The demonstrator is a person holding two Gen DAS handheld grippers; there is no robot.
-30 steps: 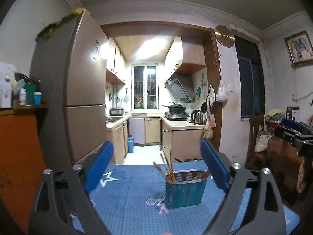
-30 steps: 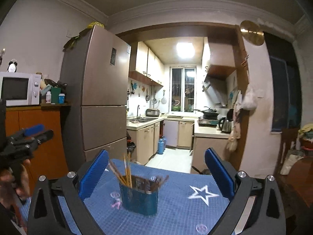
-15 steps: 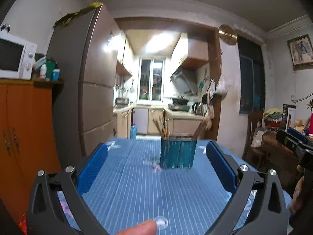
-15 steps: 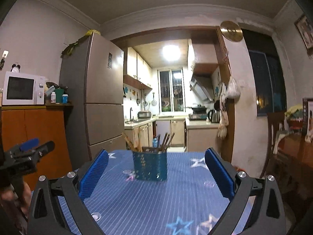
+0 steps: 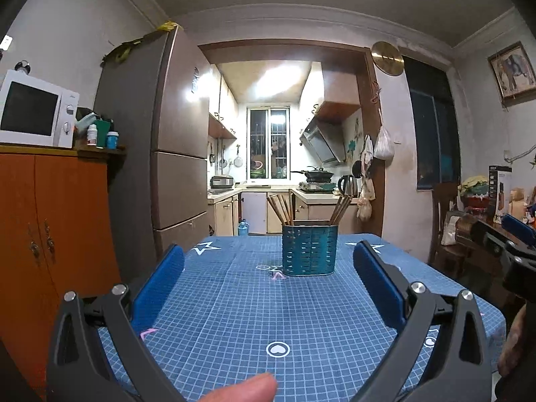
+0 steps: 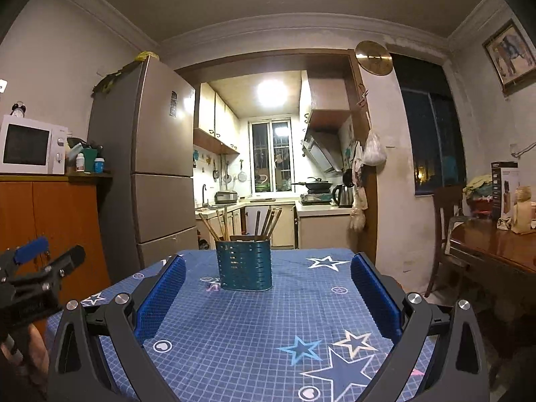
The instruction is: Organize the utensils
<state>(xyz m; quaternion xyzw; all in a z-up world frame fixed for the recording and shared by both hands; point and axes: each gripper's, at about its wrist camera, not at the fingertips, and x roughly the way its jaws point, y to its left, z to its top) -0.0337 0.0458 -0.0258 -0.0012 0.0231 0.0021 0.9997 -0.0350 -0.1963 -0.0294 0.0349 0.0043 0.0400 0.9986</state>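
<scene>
both the left gripper (image 5: 268,271) and the right gripper (image 6: 267,276) hover with jaws wide apart and empty over the near part of the blue tablecloth (image 5: 268,308), well short of the teal holder (image 5: 309,249) that stands upright beyond them with chopsticks (image 5: 281,209) in it.

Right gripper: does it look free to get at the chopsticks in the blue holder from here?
Probably yes. The right gripper is open and empty, the tablecloth ahead is bare, and the chopsticks stick up from the holder, unobstructed.
</scene>
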